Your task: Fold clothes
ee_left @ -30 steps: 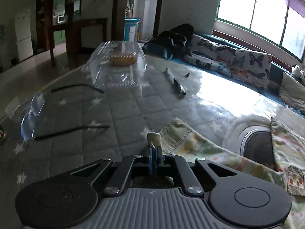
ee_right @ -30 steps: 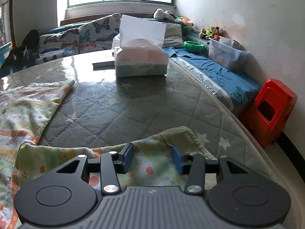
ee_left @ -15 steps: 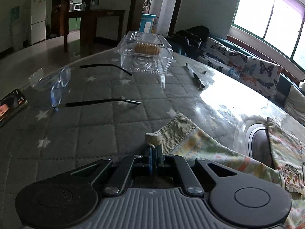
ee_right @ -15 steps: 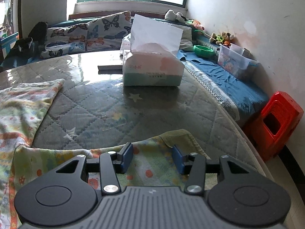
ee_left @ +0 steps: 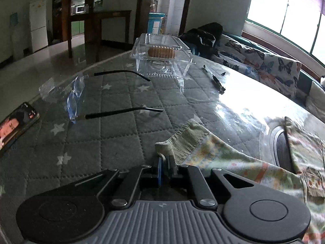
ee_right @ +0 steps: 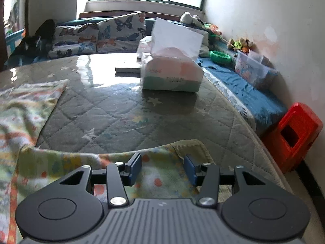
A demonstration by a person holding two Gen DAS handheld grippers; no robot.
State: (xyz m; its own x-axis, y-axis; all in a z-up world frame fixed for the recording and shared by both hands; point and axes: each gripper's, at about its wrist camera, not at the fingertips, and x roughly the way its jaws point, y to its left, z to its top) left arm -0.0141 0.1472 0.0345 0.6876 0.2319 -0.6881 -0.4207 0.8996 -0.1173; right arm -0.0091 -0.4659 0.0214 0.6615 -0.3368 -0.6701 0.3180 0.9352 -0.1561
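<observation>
A child's garment (ee_left: 233, 162) with a pastel print and ribbed olive cuffs lies on the quilted, glass-topped table (ee_left: 113, 142). My left gripper (ee_left: 165, 161) pinches the curled corner of one cuff (ee_left: 186, 138). Its jaws are opening, a narrow gap shows, and the fabric is still between the pads. In the right wrist view, my right gripper (ee_right: 162, 167) is open just above the printed cloth (ee_right: 158, 183). The other ribbed cuff (ee_right: 193, 146) lies beside its right finger. Neither of its pads presses on anything.
Spectacles (ee_left: 113, 111), a phone (ee_left: 16, 126), a clear box of biscuits (ee_left: 160, 59) and a pen (ee_left: 215, 80) lie beyond the left gripper. A tissue box (ee_right: 172, 75) stands ahead of the right one. A red stool (ee_right: 296, 134) is past the table's right edge.
The left gripper has carried the cuff sideways, bringing the phone into view, and a slight gap has appeared between its jaws. The right gripper has only rolled a little.
</observation>
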